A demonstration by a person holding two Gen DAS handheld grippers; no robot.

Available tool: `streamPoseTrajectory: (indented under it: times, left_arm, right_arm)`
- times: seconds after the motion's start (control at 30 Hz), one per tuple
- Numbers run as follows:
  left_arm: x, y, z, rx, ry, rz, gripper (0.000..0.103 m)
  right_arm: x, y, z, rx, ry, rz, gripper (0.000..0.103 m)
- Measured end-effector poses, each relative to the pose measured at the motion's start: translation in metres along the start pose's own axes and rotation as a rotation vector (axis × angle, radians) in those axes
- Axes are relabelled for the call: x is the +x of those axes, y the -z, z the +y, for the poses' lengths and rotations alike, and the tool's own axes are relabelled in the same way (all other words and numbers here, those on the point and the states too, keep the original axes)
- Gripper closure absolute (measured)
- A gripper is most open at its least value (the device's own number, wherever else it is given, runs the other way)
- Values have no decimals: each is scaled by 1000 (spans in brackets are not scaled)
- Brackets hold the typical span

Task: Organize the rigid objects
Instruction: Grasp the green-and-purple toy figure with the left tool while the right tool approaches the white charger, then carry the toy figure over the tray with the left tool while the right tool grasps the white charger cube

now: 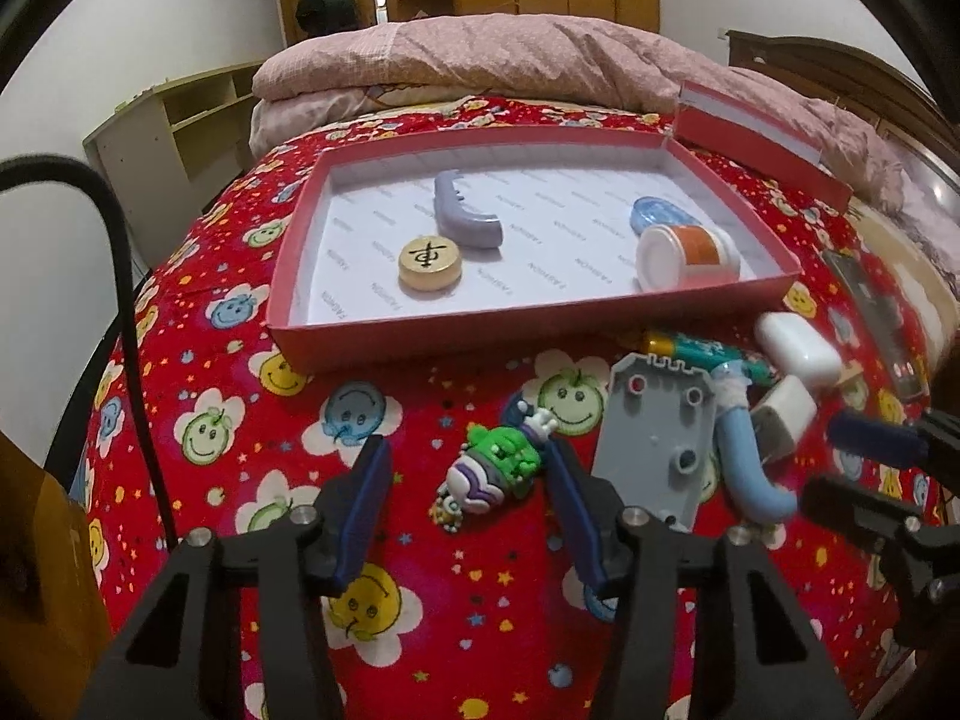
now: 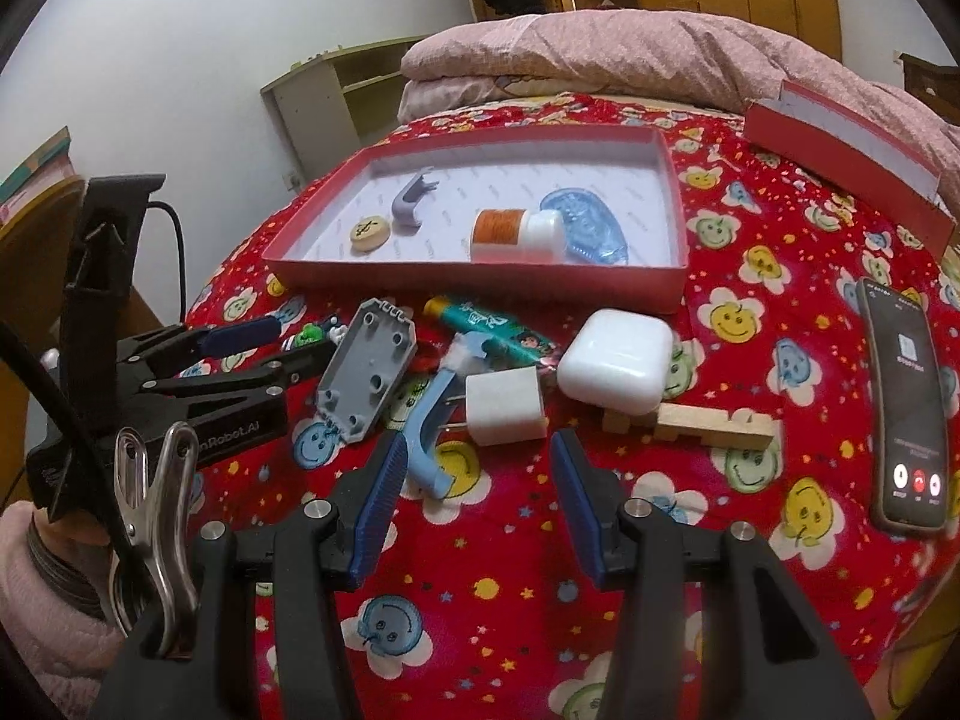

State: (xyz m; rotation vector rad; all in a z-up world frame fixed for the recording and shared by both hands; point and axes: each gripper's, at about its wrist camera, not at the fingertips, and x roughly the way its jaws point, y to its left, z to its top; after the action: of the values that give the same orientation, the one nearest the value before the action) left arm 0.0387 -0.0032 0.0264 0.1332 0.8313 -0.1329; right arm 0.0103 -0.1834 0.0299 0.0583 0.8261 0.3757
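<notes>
Hovering low over the red smiley-print bedspread (image 1: 252, 480), your left tool (image 1: 462, 510) has its blue pads spread either side of the green-and-white toy figure (image 1: 498, 468). The right-hand pad sits just beside the figure's edge and the left-hand pad stands clear of it, so you are not gripping it.

Your right tool (image 2: 474, 498) is also parted and holds nothing. Its pads frame the white charger plug (image 2: 504, 408) from the near side, with the light blue curved handle (image 2: 429, 438) just beside the left-hand pad.

The loose things lie in a cluster between you and the box. The grey plastic plate (image 2: 369, 372) lies tilted next to the blue handle. Behind it is the teal battery (image 2: 492, 330), and the white earbud case (image 2: 615, 360) sits to the right of the plug. The wooden block piece (image 2: 714, 426) lies partly under the case. A phone (image 2: 906, 408) with its screen lit lies well apart at the right.

The shallow red box (image 1: 420, 333) sits on the bed beyond the cluster. Inside it you have the round wooden chess piece (image 1: 430, 264) and the grey curved clip (image 1: 465, 216) on the left. On the right lie the white-and-orange tape roll (image 1: 690, 255) on its side and the clear blue dish (image 1: 657, 213) behind it. The box lid (image 1: 762, 138) stands tilted at the far right, against the pink quilt (image 1: 510, 54).
</notes>
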Motion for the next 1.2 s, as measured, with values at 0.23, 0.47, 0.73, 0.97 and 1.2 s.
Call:
streamPoseTrajectory:
  times: [0.23, 0.47, 0.73, 0.97, 1.2]
  left_arm:
    - [5, 1, 0, -12, 68, 8, 50]
    - [5, 2, -1, 0, 74, -8, 53]
    - [2, 4, 0, -12, 100, -9, 72]
    - [-3, 5, 5, -53, 125, -6, 76]
    - [-17, 1, 9, -80, 130, -32, 76]
  right_arm:
    - [6, 0, -2, 11, 14, 12, 52]
    - [14, -5, -6, 39, 18, 9, 52]
    - [25, -9, -12, 60, 27, -7, 61]
    - [23, -7, -8, 34, 18, -28, 65]
    - [11, -8, -8, 39, 9, -60, 66]
